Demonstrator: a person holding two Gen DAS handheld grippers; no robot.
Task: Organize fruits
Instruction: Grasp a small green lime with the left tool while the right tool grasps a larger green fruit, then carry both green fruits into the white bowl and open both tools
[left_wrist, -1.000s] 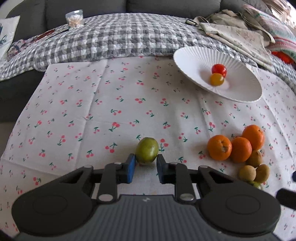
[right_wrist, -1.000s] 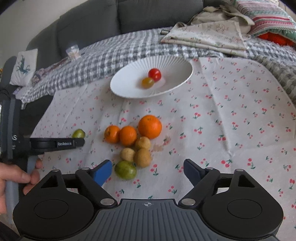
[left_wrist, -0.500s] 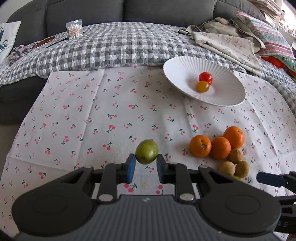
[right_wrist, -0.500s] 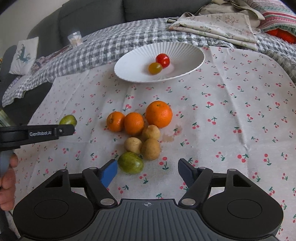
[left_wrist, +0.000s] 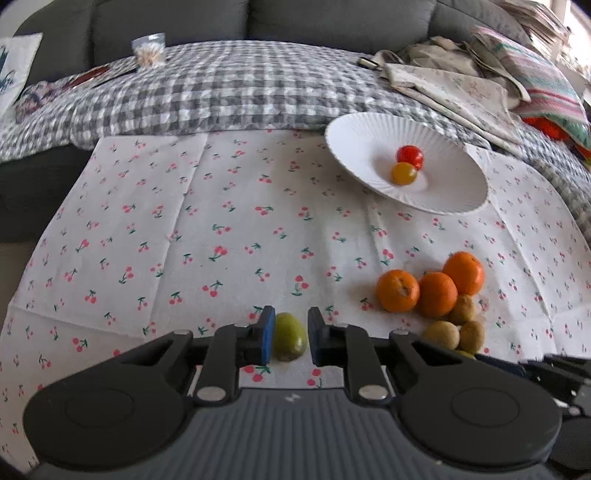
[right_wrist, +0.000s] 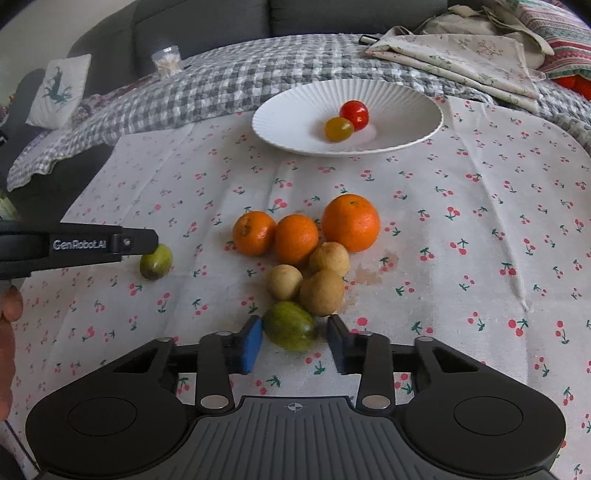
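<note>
My left gripper (left_wrist: 291, 325) is shut on a small green fruit (left_wrist: 290, 336) just above the cherry-print cloth; from the right wrist view this fruit (right_wrist: 156, 261) hangs under the left gripper's finger (right_wrist: 136, 242). My right gripper (right_wrist: 295, 332) is closing its jaws around a second green fruit (right_wrist: 290, 330) that lies on the cloth. The left pad touches it and a thin gap shows at the right pad. Behind it lie three brown fruits (right_wrist: 321, 291) and three oranges (right_wrist: 296, 238). The white plate (right_wrist: 280, 110) holds a red tomato (right_wrist: 354, 114) and a yellow tomato (right_wrist: 338, 128).
A grey checked blanket (left_wrist: 229, 92) and folded cloths (left_wrist: 454, 81) lie behind the plate (left_wrist: 351, 140), with a dark sofa beyond. A clear tub (left_wrist: 149, 48) stands at the back left. A hand (right_wrist: 9, 306) shows at the left edge.
My right gripper has come forward and down to the green fruit, and its jaws have narrowed from wide apart to close around it. The left gripper keeps its fruit, which now sits lower between the pads.
</note>
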